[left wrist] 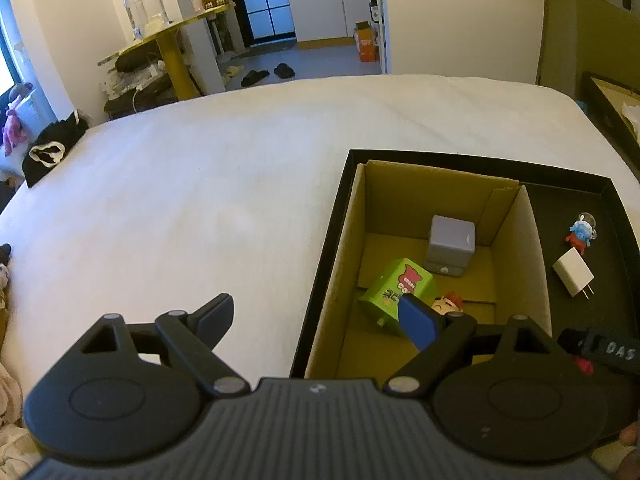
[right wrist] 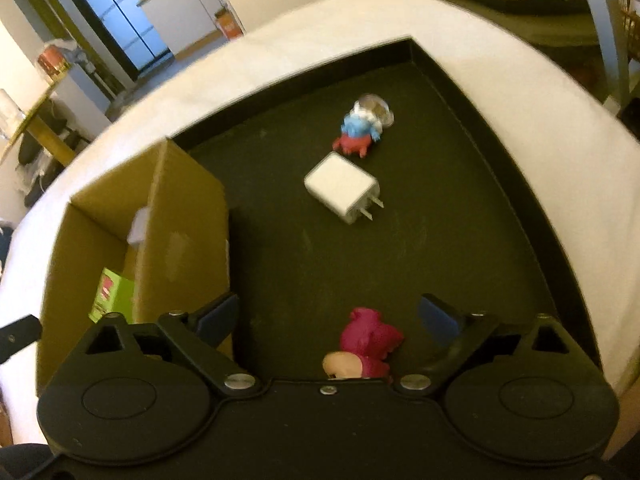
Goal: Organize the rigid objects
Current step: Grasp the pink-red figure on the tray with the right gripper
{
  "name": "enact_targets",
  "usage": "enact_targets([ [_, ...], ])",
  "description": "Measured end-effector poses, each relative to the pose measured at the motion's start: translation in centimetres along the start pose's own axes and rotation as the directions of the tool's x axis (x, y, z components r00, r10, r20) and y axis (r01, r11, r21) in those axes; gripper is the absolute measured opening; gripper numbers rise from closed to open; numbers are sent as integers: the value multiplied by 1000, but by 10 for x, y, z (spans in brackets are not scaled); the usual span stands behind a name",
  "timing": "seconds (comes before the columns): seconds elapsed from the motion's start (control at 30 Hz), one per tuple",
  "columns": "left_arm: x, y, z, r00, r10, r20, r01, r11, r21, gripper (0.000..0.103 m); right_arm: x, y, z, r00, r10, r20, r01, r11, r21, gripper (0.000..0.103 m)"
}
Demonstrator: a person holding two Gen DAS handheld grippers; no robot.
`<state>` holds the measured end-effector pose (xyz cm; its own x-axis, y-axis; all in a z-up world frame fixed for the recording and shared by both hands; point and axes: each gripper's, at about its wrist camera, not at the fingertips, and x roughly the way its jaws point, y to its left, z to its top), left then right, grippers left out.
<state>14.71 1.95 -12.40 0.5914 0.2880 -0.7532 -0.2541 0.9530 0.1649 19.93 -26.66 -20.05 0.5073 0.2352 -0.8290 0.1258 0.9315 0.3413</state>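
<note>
A black tray (left wrist: 440, 158) lies on the bed and holds a cardboard box (left wrist: 400, 192). Inside the box are a grey cube (left wrist: 452, 244), a green box (left wrist: 396, 288) and a small red-haired figure (left wrist: 448, 304). My left gripper (left wrist: 316, 316) is open, one finger over the sheet and one over the box. On the tray floor (right wrist: 440, 240) lie a blue and red figure (right wrist: 360, 128) and a white charger (right wrist: 342, 188). A pink figure (right wrist: 370, 340) lies between the fingers of my open right gripper (right wrist: 328, 316), and neither pad touches it.
The white bed sheet (left wrist: 200, 180) spreads to the left of and beyond the tray. A black bag (left wrist: 48, 152) sits at the bed's left edge. A yellow round table (left wrist: 172, 36) with jars stands on the floor behind.
</note>
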Motion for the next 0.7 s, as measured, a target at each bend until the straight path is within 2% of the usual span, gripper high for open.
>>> enact_targets([
  [0.1,3,1,2,1000,-4,-8,3,1000,-8,88,12,-4,-2,998,-14,-56,15,1000,25,84],
  [0.23,6,0,2,1000,-7,-16,7,1000,-5,88,23,-3,-7,993,-74,-95,72,997,-15,84],
  [0.27,6,0,2,1000,-9,-16,9,1000,-3,88,25,-3,-8,992,-74,-102,73,997,-14,81],
  [0.33,7,0,2,1000,-12,-16,12,1000,-2,88,25,0,-10,992,-86,-91,84,996,-32,74],
  [0.37,6,1,1,1000,-15,-16,15,1000,-4,88,24,1,-9,993,-91,-81,88,995,-45,65],
  [0.43,6,4,1,1000,-23,-15,23,1000,-9,88,23,5,-10,992,-104,-68,99,992,-77,55],
  [0.5,5,5,0,1000,-29,-12,29,999,-16,88,23,9,-12,992,-116,-57,109,987,-114,38],
  [0.7,1,9,-2,999,-42,7,43,999,-28,88,18,9,-11,993,-108,-39,102,986,-133,38],
])
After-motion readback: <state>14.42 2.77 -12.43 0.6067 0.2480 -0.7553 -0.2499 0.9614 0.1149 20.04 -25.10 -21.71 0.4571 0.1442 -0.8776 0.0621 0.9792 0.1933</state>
